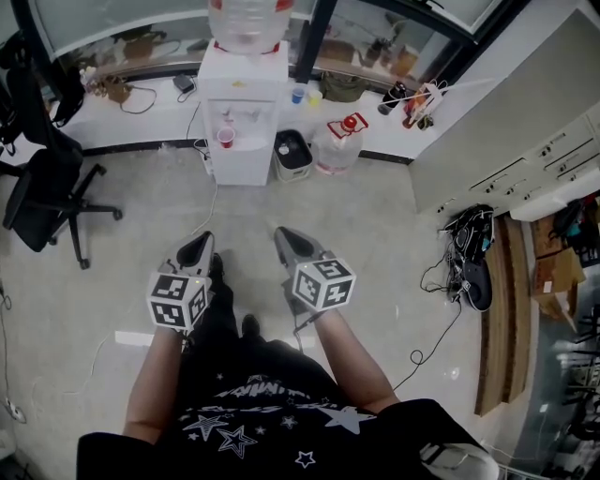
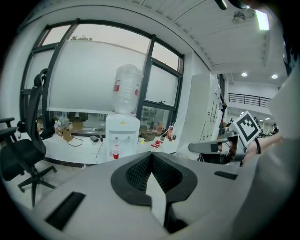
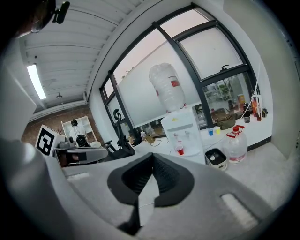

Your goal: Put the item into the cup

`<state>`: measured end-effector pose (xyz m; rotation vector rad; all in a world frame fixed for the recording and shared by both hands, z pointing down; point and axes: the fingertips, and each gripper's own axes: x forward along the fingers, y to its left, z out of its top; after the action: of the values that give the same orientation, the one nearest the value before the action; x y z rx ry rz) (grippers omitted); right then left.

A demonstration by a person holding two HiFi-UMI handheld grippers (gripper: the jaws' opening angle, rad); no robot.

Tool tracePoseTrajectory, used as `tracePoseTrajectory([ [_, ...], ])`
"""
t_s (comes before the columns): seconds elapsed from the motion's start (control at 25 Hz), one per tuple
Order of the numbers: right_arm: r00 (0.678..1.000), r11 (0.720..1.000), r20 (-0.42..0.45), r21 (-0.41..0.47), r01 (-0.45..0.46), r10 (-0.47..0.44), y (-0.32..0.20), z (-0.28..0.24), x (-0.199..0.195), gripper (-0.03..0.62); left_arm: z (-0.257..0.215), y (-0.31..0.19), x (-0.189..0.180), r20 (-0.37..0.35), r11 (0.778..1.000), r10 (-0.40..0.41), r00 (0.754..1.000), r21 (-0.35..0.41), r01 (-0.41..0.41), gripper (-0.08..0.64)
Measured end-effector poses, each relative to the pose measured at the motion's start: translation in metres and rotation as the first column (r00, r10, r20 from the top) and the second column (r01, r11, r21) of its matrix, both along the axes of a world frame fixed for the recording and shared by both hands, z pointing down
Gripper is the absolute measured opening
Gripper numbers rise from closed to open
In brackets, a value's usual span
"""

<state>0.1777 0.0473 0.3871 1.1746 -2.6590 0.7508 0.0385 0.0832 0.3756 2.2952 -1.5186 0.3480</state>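
Left hand-held gripper [image 2: 151, 158]: jaws together, empty. Right hand-held gripper [image 3: 152, 158]: same. Both hang over the floor, well apart from the water dispenser [image 1: 244, 112]. The red cup [image 1: 226, 137] sits in its tray. I can't tell which thing is the item. Risks: targeting the blue cup [image 1: 298, 94] on the surface behind instead, or tipping the light red cup.

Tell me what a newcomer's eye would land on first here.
The white water dispenser, topped by a big upturned bottle, stands dead ahead with a red cup on its tray. Nearer, the left gripper and right gripper hang side by side above the grey floor, both shut and empty. A black office chair sits at far left.
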Motion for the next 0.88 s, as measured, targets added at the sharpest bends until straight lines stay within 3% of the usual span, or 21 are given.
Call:
tracePoseTrajectory([
  [0.4, 0.999, 0.999, -0.043, -0.036, 0.015, -0.016, -0.048, 0.020, -0.024, 0.000, 0.023, -0.049, -0.032, -0.051, 0.999, -0.031, 0.998, -0.045, 0.029, 0.006],
  [0.88, 0.998, 0.995, -0.066, -0.094, -0.023, 0.017, -0.135, 0.049, -0.053, 0.002, 0.055, -0.141, -0.063, -0.064, 0.994, 0.003, 0.998, -0.106, -0.010, 0.006],
])
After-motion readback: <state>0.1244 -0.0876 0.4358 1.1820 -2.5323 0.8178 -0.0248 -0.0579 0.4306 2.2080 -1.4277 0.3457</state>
